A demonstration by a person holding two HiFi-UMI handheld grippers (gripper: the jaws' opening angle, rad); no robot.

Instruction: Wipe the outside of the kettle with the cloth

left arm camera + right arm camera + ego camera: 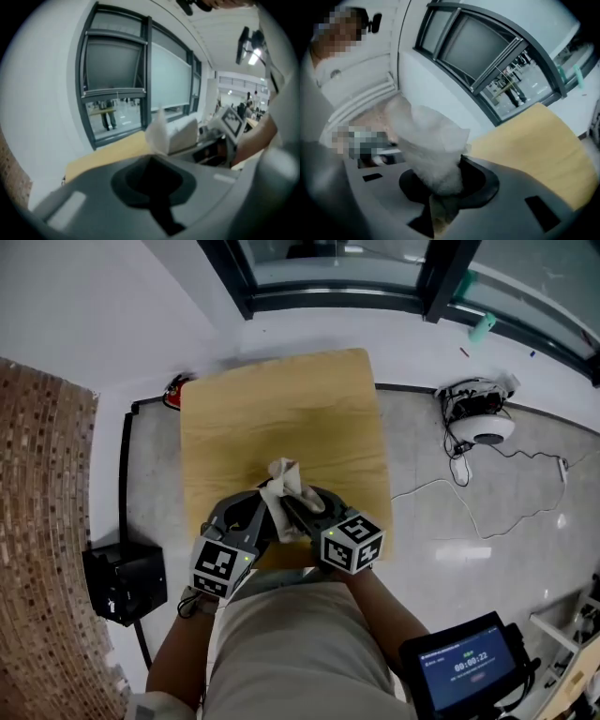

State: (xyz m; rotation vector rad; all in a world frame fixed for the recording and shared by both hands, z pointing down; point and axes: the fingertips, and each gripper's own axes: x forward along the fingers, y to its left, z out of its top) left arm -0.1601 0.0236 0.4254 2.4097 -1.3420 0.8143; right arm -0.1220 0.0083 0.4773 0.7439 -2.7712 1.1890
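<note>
Nearest, at the near edge of the table (pixel 281 409), the two tongs meet tip to tip. The right gripper (pixel 302 512) has its jaws squeezed tight on the cloth (pixel 284 480). Its own view shows the white cloth stuffed into the jaws and puffing out in front. The left gripper (pixel 251 512) has its jaws close together too, with nothing seen inside them. A corner of the cloth pokes up just past its tip, and I cannot tell if it is nipped there. The cloth is up off the table, between the two tongs, bunched into a long lump. Its long way runs near to far, with a floppy tail at the near end and the crumpled top sticking up toward the far side. No kettle shows on the table or in any view, so I think the wiping cannot start until it is found. The cloth could also go wrong. It is scrunched so small that only a little bit would rub, and a hard rub might tug it out of the jaws. Farther off, a black box (pixel 127 582) sits on the floor to the left. A white machine (pixel 483 423) with wires lies far right, and the window (pixel 337 268) is farthest.
</note>
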